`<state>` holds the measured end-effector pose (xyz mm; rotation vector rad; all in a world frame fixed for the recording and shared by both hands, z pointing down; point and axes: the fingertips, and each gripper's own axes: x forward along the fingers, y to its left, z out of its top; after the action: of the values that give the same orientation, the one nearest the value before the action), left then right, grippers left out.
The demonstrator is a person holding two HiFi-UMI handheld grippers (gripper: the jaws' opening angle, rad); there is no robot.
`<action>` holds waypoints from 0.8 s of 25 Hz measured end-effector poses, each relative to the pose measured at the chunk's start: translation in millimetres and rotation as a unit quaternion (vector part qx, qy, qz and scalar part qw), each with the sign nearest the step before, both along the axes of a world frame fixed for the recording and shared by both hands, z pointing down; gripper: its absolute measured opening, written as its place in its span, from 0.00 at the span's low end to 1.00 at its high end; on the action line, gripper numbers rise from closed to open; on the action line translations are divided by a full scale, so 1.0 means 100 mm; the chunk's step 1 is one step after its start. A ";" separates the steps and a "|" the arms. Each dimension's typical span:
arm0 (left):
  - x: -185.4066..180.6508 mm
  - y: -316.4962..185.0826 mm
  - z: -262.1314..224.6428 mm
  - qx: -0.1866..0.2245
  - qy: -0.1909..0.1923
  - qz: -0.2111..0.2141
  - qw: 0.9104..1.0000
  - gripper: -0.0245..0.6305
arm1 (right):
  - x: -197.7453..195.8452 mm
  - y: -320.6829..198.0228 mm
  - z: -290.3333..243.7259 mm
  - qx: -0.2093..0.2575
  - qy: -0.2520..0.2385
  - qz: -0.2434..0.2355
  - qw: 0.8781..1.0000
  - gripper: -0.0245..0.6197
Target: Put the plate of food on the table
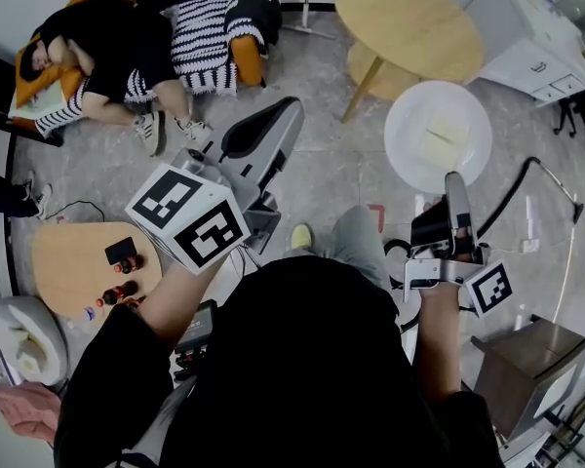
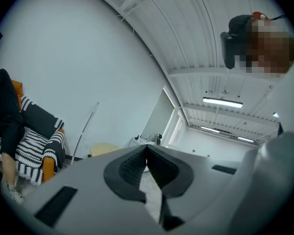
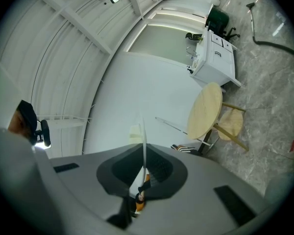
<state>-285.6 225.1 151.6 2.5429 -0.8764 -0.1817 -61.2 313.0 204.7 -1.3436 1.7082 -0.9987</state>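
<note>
Plate of food (image 1: pixel 438 135): checker here, where is it, and why that grip?

Me: In the air, not set down. My right gripper (image 1: pixel 454 181) has its jaws clamped on the near rim. In the right gripper view the plate shows as a thin white edge (image 3: pixel 143 131) between the pads. It looks held flat, I'd say so the pale slices (image 1: pixel 439 136) don't slide. A rim grip leaves the far side free to land first.

Checker: Left one?

Me: Left gripper (image 1: pixel 291 110) is raised, jaws together, nothing between them (image 2: pixel 147 151). It's spare and kept off the plate.

Checker: Target, and what's in the way?

Me: Round wooden tabletop (image 1: pixel 409 22), bare. The plate hangs over the floor just off its near edge. A lower round stool (image 1: pixel 369 66) sits by the table leg, probably below the path. A white cabinet (image 1: pixel 531 37) is beside the far right edge, and a cable (image 1: pixel 536 178) lies on the floor. A person (image 1: pixel 97 57) lies on a striped sofa, well apart. A small tabletop with bottles (image 1: pixel 122 261) is on my left, also clear.
</note>
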 end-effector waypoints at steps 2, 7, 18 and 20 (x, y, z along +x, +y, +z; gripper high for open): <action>0.01 0.02 0.00 0.004 -0.001 0.004 1.000 0.05 | 0.01 0.02 0.00 0.001 -0.002 0.004 1.000 0.06; 0.02 0.11 0.01 0.016 -0.004 0.016 1.000 0.05 | 0.02 0.09 0.00 0.002 -0.007 0.015 1.000 0.06; 0.01 0.01 -0.03 0.014 0.021 0.014 1.000 0.05 | 0.04 -0.05 -0.06 0.002 0.006 0.016 1.000 0.06; 0.01 0.01 -0.05 0.017 0.023 0.015 0.999 0.05 | 0.03 -0.05 -0.06 0.002 0.006 0.016 1.000 0.06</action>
<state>-284.7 226.1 146.9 2.5723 -0.8239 -0.2463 -58.5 307.5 198.4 -1.3718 1.6910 -0.9702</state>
